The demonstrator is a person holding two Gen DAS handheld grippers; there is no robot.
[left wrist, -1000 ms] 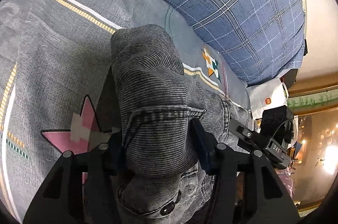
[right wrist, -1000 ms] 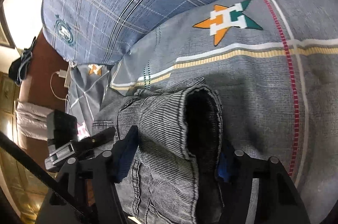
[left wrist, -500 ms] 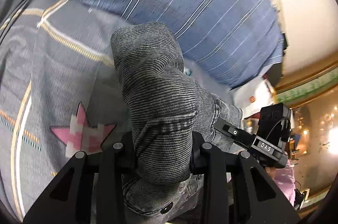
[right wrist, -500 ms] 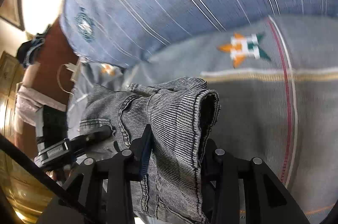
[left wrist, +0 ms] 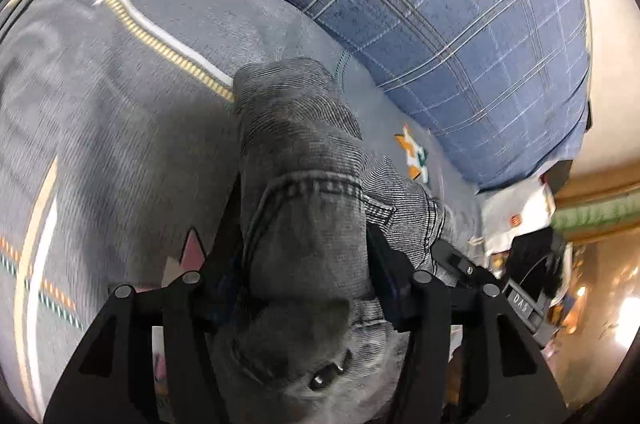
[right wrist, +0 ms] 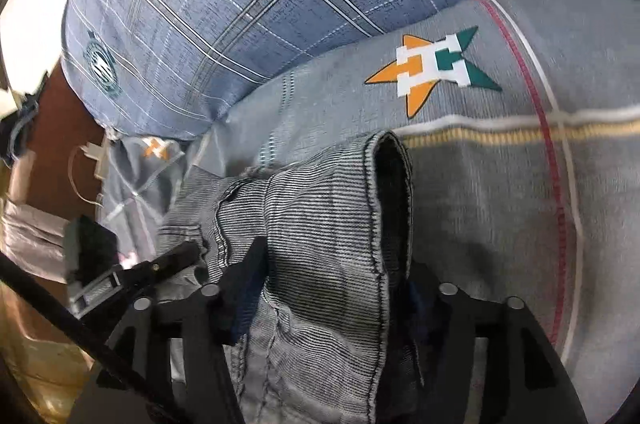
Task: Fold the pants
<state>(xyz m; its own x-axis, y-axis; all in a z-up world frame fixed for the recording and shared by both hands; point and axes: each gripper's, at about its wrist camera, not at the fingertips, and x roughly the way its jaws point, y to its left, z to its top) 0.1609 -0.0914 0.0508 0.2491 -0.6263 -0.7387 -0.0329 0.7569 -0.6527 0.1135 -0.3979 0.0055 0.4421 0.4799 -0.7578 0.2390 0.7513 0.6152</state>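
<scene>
The grey striped denim pants (left wrist: 304, 192) are bunched in a thick fold over the grey bedsheet (left wrist: 120, 128). My left gripper (left wrist: 306, 264) is shut on the pants at the waistband end, where a button shows near the bottom. My right gripper (right wrist: 332, 272) is shut on the pants (right wrist: 320, 224) at a hemmed edge that stands up as an open loop. The right gripper also shows at the right of the left wrist view (left wrist: 464, 264), and the left gripper at the left of the right wrist view (right wrist: 160, 264). The pants span between the two.
A large blue plaid pillow (left wrist: 440, 4) lies along the far side of the bed, also in the right wrist view (right wrist: 240, 4). The sheet carries an orange and green star print (right wrist: 432, 68). Room clutter and lights (left wrist: 560, 264) lie past the bed's right edge.
Both grippers had lifted the pants toward the pillow half a second ago; now they are lower and closer to the sheet. Both holds are unchanged.
</scene>
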